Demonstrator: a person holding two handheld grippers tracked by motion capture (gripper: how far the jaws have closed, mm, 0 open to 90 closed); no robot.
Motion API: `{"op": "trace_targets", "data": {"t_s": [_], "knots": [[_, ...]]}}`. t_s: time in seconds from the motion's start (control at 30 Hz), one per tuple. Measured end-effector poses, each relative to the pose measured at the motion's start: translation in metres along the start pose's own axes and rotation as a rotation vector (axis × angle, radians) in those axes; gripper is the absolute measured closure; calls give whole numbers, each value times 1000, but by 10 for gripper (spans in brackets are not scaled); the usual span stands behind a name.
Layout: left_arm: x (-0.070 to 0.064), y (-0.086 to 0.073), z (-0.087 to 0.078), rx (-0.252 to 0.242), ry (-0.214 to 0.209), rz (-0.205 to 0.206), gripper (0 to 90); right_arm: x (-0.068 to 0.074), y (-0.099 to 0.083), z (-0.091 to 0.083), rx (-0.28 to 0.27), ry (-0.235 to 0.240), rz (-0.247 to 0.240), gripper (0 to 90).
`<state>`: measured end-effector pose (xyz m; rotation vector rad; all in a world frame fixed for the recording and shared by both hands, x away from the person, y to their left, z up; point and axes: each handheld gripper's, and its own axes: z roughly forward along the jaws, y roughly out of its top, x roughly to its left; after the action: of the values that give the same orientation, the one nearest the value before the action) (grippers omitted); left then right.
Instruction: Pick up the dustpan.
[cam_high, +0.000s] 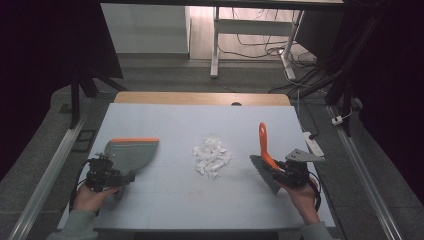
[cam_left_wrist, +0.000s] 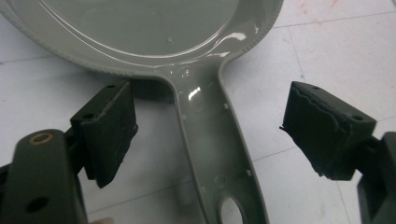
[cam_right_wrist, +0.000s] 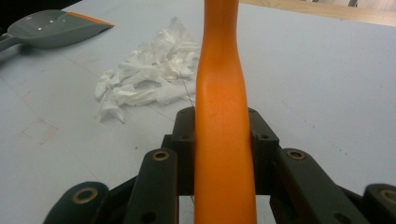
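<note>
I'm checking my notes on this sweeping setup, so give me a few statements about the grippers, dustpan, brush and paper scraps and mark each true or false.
1. The right gripper is shut on the brush handle. True.
2. The left gripper is clamped on the dustpan handle. False: its jaws stand open on either side of the handle, apart from it.
3. The paper scraps lie between the dustpan and the brush. True.
4. The scraps are already in the dustpan. False: they lie in a heap on the table, apart from the pan.
5. The brush handle is grey. False: it is orange.
</note>
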<state>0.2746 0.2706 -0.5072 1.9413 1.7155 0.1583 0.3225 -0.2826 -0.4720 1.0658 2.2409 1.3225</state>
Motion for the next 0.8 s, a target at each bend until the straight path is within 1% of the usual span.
{"op": "trace_targets", "data": {"t_s": [0.23, 0.37, 0.47, 0.5, 0.53, 0.57, 0.6, 0.67, 0.8], "knots": [[4, 0, 12, 1, -3, -26, 225, 0, 0, 1, 5, 1, -3, 702], [5, 0, 17, 5, 2, -32, 252, 1, 0, 1, 6, 0, -5, 702], [6, 1, 19, 2, 10, -34, 269, 0, 0, 1, 5, 0, -3, 702], [6, 1, 19, -1, 10, -35, 292, 0, -1, 1, 5, 0, -2, 702], [7, 1, 19, -4, 9, -40, 292, 0, -1, 1, 5, 0, -2, 702], [7, 1, 20, -6, 9, -44, 317, 0, -1, 1, 6, -1, -2, 703], [7, 1, 20, -8, 9, -46, 317, 0, -1, 1, 6, -1, -2, 703], [8, 1, 21, -12, 13, -52, 344, 0, -1, 1, 7, -2, 0, 703], [8, 1, 22, -17, 25, -52, 372, 1, -1, 2, 8, -1, -1, 702]]}}
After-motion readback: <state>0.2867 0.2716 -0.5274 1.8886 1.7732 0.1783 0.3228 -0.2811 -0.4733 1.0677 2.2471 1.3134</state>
